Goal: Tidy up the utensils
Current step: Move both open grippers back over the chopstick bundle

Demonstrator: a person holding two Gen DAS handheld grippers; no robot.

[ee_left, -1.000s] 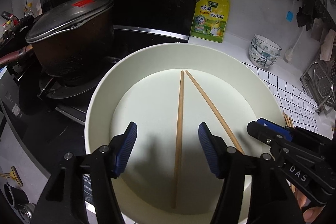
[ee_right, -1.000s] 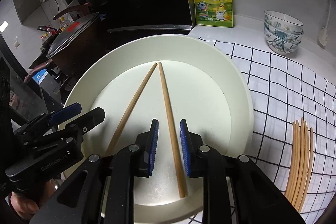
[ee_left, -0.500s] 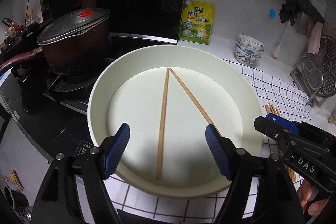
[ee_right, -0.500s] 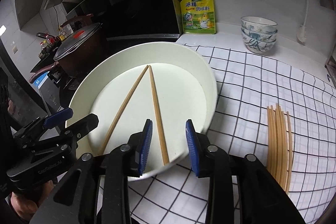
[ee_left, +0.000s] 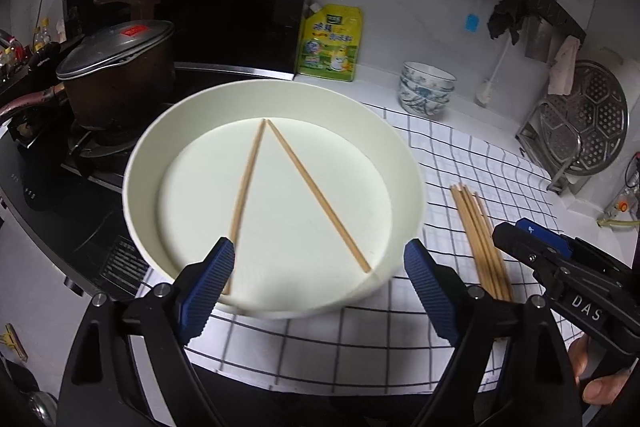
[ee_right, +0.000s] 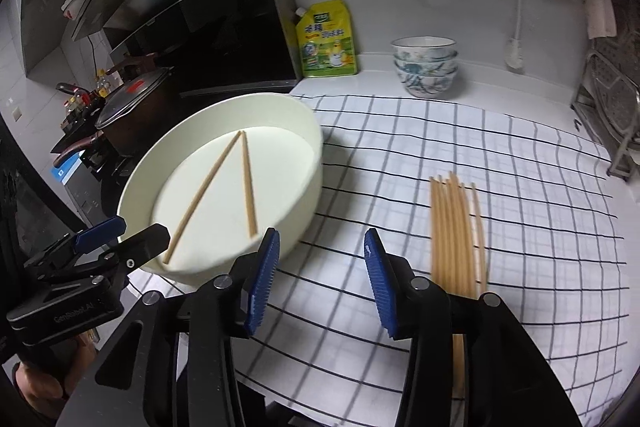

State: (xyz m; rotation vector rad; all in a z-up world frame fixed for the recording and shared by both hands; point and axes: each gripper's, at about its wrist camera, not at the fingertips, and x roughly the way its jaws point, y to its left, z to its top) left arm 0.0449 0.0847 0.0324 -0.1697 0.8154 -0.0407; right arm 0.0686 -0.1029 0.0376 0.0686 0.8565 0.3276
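A wide cream bowl (ee_left: 404, 171) stands on the checked cloth and holds two wooden chopsticks (ee_left: 316, 195) in a V. It also shows in the right wrist view (ee_right: 308, 163) with the chopsticks (ee_right: 248, 187). A bundle of several chopsticks (ee_right: 452, 231) lies on the cloth to the bowl's right, also in the left wrist view (ee_left: 480, 239). My left gripper (ee_left: 316, 287) is open and empty, at the bowl's near rim. My right gripper (ee_right: 318, 279) is open and empty, above the cloth between bowl and bundle.
A lidded dark pot (ee_left: 116, 75) sits on the stove at left. A yellow-green refill pouch (ee_left: 332, 43) leans on the back wall. Stacked patterned bowls (ee_right: 424, 71) stand behind the checked cloth (ee_right: 520, 187). A metal rack with a steamer plate (ee_left: 588, 131) is at right.
Both grippers have pulled back and up from the bowl and opened wider. The right gripper has swung right, away from the bowl towards the bundle. The two chopsticks stay in the bowl.
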